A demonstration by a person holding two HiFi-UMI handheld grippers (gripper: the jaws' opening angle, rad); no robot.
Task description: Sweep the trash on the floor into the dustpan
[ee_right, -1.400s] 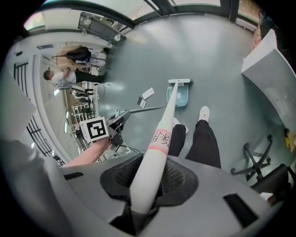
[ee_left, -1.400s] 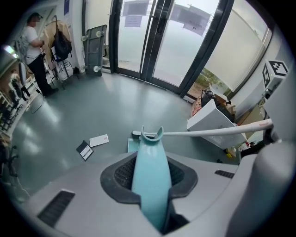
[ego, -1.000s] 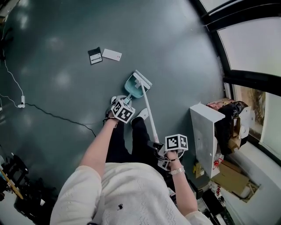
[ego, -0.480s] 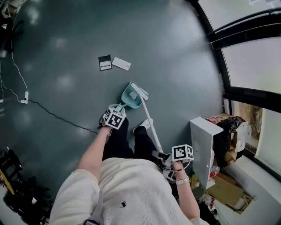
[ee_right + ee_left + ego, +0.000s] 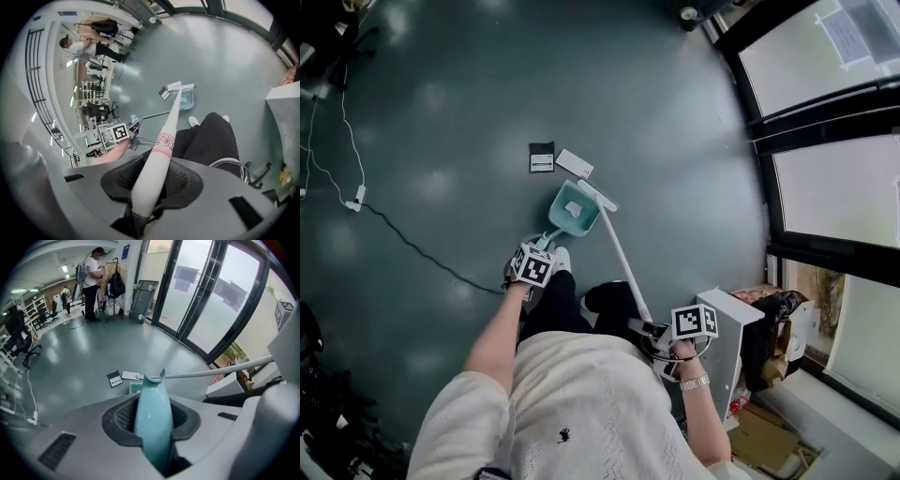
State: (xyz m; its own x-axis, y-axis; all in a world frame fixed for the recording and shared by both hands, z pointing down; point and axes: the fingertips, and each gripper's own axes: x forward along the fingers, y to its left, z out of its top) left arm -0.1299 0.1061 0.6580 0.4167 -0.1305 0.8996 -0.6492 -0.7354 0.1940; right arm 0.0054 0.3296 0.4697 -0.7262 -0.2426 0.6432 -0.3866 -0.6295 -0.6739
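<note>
One white broom (image 5: pixel 623 253), handle pinched in the right tool (image 5: pixel 150 180), slants to the grey floor (image 5: pixel 441 112), head at the teal dustpan's (image 5: pixel 555 221) far mouth. Left tool (image 5: pixel 153 427) pinches the dustpan's handle; white scrap (image 5: pixel 573 209) inside, dark card (image 5: pixel 541 157) and white card (image 5: pixel 574 163) just beyond.

Left claw (image 5: pixel 542 249) clamped on dustpan (image 5: pixel 572 214), right claw (image 5: pixel 650 329) on broom (image 5: pixel 620 249)

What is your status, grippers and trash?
Left gripper shut on dustpan. Right gripper shut on broom. White scrap in dustpan; black card, white card on floor just beyond. Nothing blocks them.
</note>
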